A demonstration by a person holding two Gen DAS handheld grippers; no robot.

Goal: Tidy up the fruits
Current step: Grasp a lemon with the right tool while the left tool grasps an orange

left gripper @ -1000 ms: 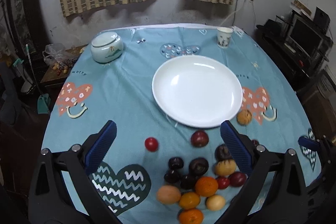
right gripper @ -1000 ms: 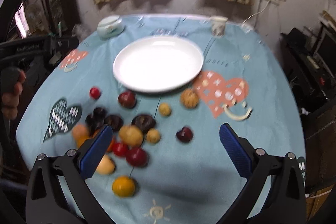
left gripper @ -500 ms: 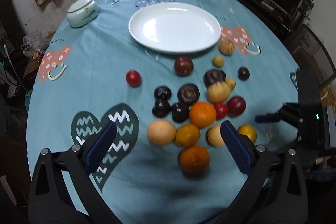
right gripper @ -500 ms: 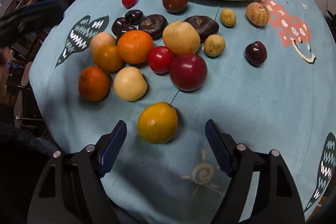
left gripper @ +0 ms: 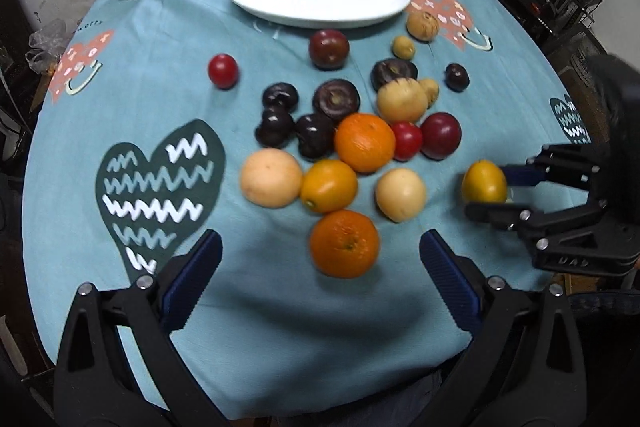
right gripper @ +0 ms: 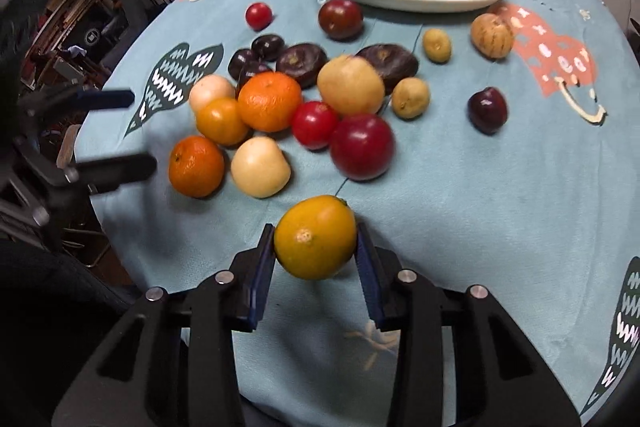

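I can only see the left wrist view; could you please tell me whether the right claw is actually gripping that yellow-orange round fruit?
Observer: Yes. In the right wrist view, both blue pads of the right claw press the sides of the yellow-orange round fruit.
Operator: Which way is the fruit turned?
Observer: Its pale stem scar faces the right camera.
Operator: How near is my left claw to the pile?
Observer: The left claw is open, its tips just short of the dimpled orange tangerine, not touching.
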